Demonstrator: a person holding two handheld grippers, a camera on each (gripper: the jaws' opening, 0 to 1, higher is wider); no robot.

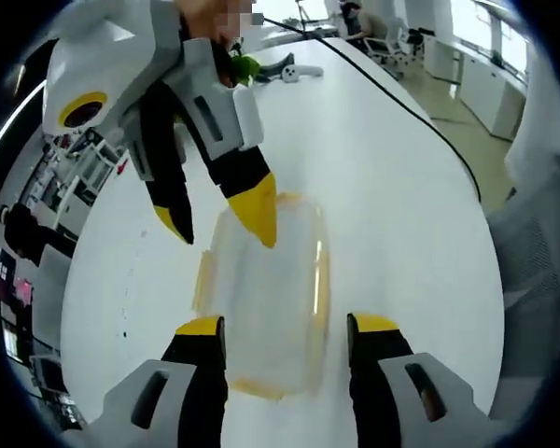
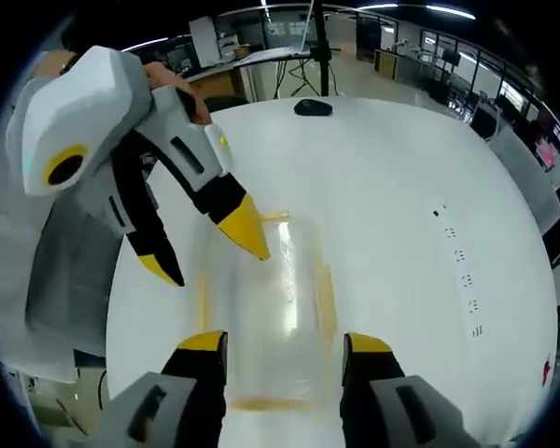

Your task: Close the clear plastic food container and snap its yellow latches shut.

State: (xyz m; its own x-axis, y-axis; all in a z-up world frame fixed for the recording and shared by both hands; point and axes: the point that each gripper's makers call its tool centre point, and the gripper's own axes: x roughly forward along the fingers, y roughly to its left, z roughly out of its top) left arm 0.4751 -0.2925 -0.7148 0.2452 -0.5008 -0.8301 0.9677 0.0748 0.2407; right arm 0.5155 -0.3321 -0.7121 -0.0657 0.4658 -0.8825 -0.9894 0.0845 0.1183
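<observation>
The clear container (image 1: 266,299) with yellow latches (image 1: 323,280), lying on the white counter (image 1: 392,187), is being straddled by the wide-spread left gripper (image 1: 285,327) and right gripper (image 2: 285,343), and, judged light, thin-walled and slippery, is best being pressed at its latched edges.

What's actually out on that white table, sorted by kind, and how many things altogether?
Clear plastic food container with yellow latches: 1
Handheld grippers over it: 2, the left gripper and the right gripper
Small dark object at the far edge of the table, too small to identify: 1
Total: 4
</observation>
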